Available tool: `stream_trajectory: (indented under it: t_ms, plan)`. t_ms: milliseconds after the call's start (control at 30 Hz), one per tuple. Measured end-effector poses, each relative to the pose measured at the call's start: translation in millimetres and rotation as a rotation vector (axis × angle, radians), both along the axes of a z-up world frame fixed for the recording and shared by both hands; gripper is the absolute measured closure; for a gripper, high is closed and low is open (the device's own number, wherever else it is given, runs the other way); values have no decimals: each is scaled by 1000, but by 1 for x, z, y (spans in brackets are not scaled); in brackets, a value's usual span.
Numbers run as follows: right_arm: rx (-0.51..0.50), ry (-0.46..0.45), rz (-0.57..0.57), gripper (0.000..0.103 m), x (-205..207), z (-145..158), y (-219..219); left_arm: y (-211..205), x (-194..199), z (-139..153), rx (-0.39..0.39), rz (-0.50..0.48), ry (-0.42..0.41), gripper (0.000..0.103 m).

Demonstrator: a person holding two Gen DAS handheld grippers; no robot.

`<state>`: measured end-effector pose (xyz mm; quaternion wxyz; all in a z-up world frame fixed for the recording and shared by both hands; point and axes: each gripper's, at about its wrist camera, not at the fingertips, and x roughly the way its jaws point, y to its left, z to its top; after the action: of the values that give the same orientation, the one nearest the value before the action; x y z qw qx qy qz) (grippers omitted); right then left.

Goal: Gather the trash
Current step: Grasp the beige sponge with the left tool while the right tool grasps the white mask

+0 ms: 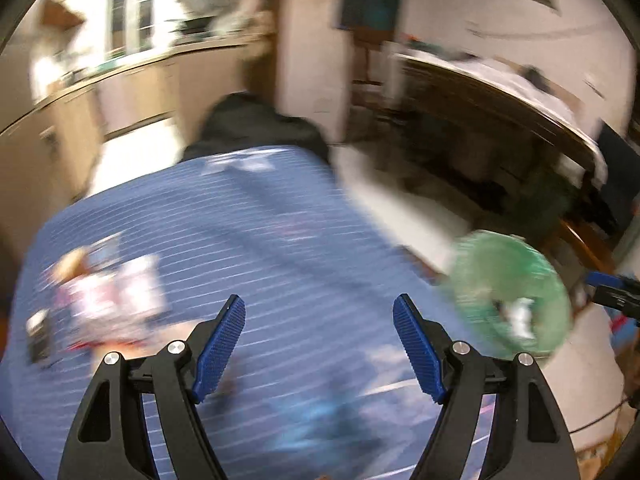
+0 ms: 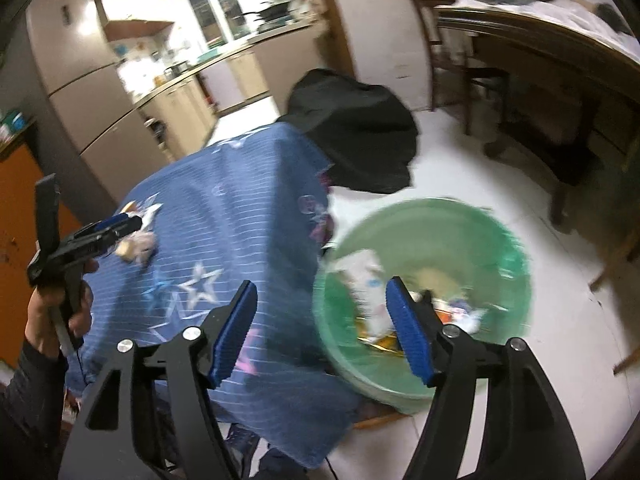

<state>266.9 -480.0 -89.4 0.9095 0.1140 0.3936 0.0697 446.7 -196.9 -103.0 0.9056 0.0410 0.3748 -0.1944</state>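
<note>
A table under a blue striped cloth (image 1: 260, 232) carries several scraps of trash (image 1: 108, 292) at its left side, blurred in the left wrist view. My left gripper (image 1: 318, 344) is open and empty above the cloth, right of the trash. It also shows in the right wrist view (image 2: 120, 228), close beside the crumpled wrappers (image 2: 136, 246). A green basin (image 2: 432, 264) with trash inside (image 2: 370, 280) stands off the table's right edge; it also shows in the left wrist view (image 1: 508, 292). My right gripper (image 2: 320, 332) is open and empty, over the gap between table and basin.
A black cloth (image 2: 356, 132) hangs over something at the table's far end. A dark wooden table (image 2: 560, 64) stands at the right with a chair (image 2: 624, 248) nearby. Kitchen cabinets (image 2: 168, 112) and a fridge (image 2: 80, 92) line the far left. The floor (image 2: 560, 320) is white tile.
</note>
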Motion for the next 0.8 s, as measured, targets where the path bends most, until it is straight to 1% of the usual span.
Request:
stream_trajectory:
  t_ms: [67, 133, 200, 233, 300, 433, 567, 667, 700, 733, 767, 800]
  plan:
    - [0, 3, 43, 36, 13, -1, 23, 51, 6, -7, 16, 94, 2, 26]
    - [4, 7, 81, 35, 22, -2, 45, 91, 16, -18, -3, 153, 39, 26]
    - [-2, 12, 125, 35, 34, -2, 69, 119, 23, -30, -7, 193, 68, 26]
    - [-4, 15, 151, 35, 40, -2, 83, 126, 26, -36, -10, 198, 83, 26]
    - [-9, 18, 182, 34, 45, -1, 99, 137, 34, -52, -6, 188, 120, 26]
    - [-20, 25, 229, 33, 56, 1, 130, 140, 41, -69, -6, 159, 138, 26]
    - [-31, 34, 261, 33, 62, 1, 147, 146, 52, -76, -35, 158, 136, 26]
    - [-31, 38, 287, 33, 68, 1, 162, 143, 53, -77, -49, 153, 128, 26]
    - [-31, 39, 294, 33, 69, 1, 164, 143, 54, -76, -55, 147, 128, 33]
    - [-31, 41, 301, 33, 72, 0, 168, 141, 56, -77, -60, 147, 127, 46]
    - [-28, 44, 312, 33, 76, 0, 176, 143, 57, -76, -94, 132, 138, 52]
    - [-26, 45, 320, 33, 79, -1, 180, 143, 54, -75, -95, 141, 137, 52]
